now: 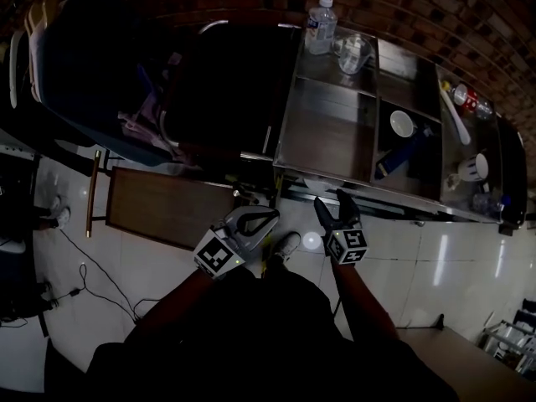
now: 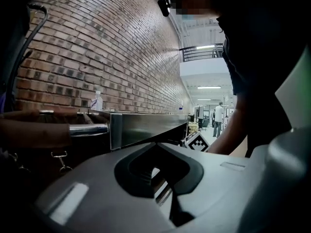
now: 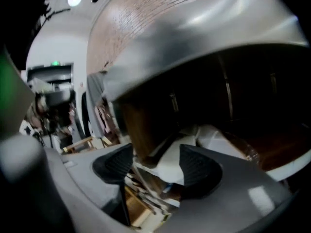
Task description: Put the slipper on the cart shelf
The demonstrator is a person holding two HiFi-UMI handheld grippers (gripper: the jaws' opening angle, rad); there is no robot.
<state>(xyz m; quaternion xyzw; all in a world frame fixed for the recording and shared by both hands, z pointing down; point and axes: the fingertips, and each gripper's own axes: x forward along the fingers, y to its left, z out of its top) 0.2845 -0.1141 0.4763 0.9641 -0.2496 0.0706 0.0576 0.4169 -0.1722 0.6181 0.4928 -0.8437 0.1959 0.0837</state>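
Slipper (image 3: 209, 137): white, on the lower shelf of the cart (image 1: 327, 132), centre of the right gripper view.
Right gripper (image 1: 333, 206): jaws wide, clear of the slipper.
Left gripper (image 1: 266, 216): jaw tips together, empty, lower centre of the head view.

left gripper (image 1: 270, 216) / right gripper (image 1: 332, 201): grey | black pads (image 3: 199, 166) | black-and-white marker cubes (image 1: 346, 245)

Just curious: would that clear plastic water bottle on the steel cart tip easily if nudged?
Probably: the clear plastic water bottle stands upright, tall and narrow, so a nudge could topple it. Its round body would then likely roll.
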